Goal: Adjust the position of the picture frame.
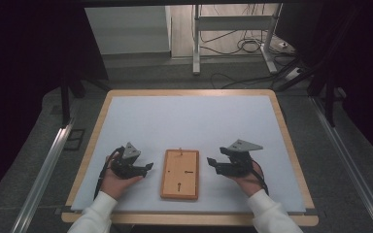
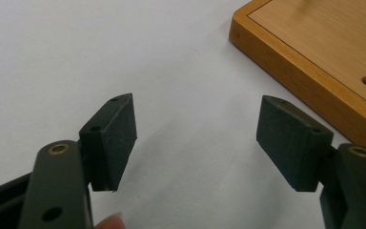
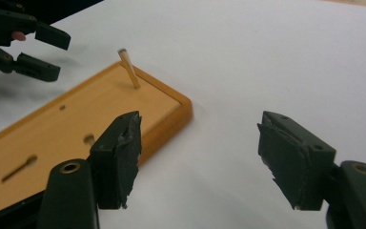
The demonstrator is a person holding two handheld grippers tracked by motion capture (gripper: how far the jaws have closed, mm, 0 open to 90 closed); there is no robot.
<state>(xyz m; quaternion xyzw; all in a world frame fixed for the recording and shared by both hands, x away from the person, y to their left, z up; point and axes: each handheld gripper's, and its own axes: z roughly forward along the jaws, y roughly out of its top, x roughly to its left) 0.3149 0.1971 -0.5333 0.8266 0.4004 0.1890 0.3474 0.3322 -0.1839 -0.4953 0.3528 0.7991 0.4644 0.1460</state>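
Wooden board (image 1: pixel 180 174) lying flat on the white worktop (image 1: pixel 194 121), between the two hand-held grippers and touching neither. Left hand-held gripper (image 1: pixel 148 166) is resting just left of the board, jaws standing apart and empty. Right hand-held gripper (image 1: pixel 211 164) is sitting just right of it, jaws likewise apart with nothing between them. The right gripper view is showing a small peg (image 3: pixel 129 69) leaning in a hole near the board's far end; the high view is rendering it faintly, perhaps upright.
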